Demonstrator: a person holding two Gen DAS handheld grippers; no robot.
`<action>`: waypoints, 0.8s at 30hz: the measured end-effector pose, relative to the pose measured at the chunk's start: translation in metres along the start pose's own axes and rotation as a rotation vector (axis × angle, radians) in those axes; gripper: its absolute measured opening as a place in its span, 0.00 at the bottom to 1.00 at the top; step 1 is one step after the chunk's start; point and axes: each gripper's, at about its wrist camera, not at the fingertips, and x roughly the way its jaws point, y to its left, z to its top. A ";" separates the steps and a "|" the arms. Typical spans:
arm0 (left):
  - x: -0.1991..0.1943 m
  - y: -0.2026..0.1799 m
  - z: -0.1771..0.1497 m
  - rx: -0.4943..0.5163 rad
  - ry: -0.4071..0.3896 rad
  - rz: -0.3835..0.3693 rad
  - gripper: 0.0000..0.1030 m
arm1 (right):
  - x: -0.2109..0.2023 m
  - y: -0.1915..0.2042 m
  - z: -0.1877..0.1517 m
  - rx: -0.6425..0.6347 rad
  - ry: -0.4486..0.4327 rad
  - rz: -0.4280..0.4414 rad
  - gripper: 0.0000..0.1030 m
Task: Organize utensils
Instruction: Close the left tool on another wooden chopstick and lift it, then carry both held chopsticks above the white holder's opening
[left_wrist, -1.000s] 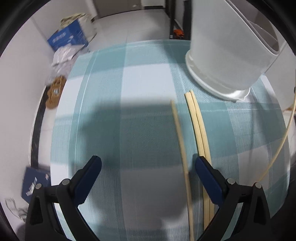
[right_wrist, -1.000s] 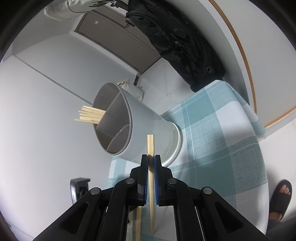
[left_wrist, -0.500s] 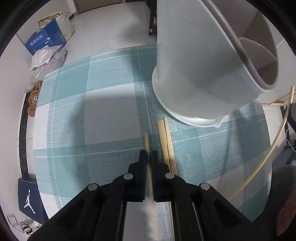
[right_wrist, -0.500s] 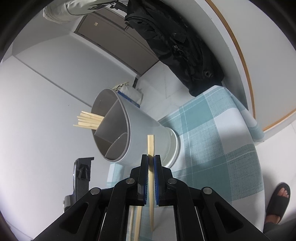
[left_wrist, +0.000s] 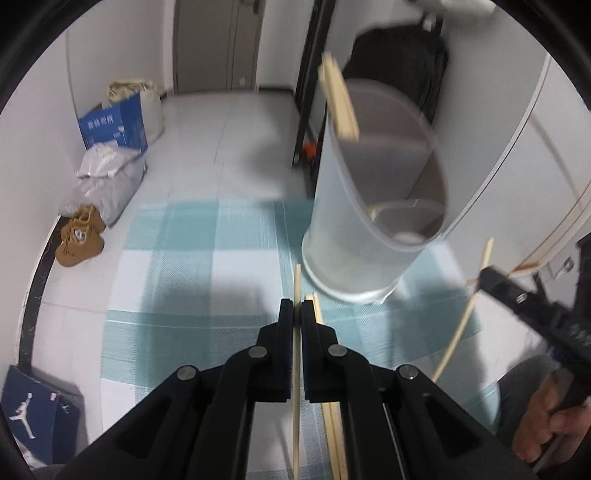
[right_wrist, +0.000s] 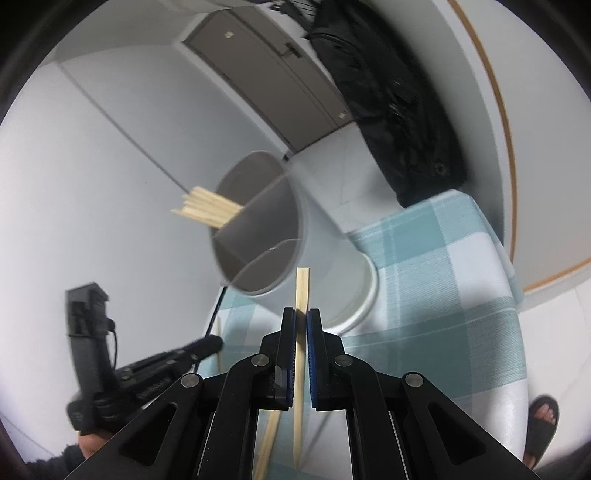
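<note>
1. the left gripper (left_wrist: 297, 308) has its jaws pinched narrow on a single chopstick (left_wrist: 296, 354), which runs back between the arms and pokes a little way past the tips.
2. the right gripper (right_wrist: 301, 317) likewise has its jaws clamped on another chopstick (right_wrist: 300, 332), its blunt end sticking out ahead.
3. just beside the left jaws, a loose pair of chopsticks (left_wrist: 322, 325) lies on the counter (left_wrist: 184, 295), which has a teal checked cloth.
4. beyond them stands the white utensil holder (left_wrist: 354, 221), divided inside, on the cloth.
5. a bundle of chopsticks (right_wrist: 207, 210) leans out of its far compartment.
6. past the counter, on the floor, are brown shoes (left_wrist: 79, 240) and a blue box (left_wrist: 112, 125).
</note>
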 end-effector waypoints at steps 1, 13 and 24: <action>-0.011 0.002 -0.003 -0.017 -0.033 -0.035 0.00 | -0.001 0.008 -0.001 -0.024 -0.003 0.003 0.05; -0.021 0.007 0.019 0.017 -0.162 -0.093 0.00 | -0.008 0.073 -0.010 -0.234 -0.030 -0.008 0.04; -0.063 -0.003 0.039 0.021 -0.279 -0.123 0.00 | -0.022 0.103 0.019 -0.291 -0.065 -0.037 0.04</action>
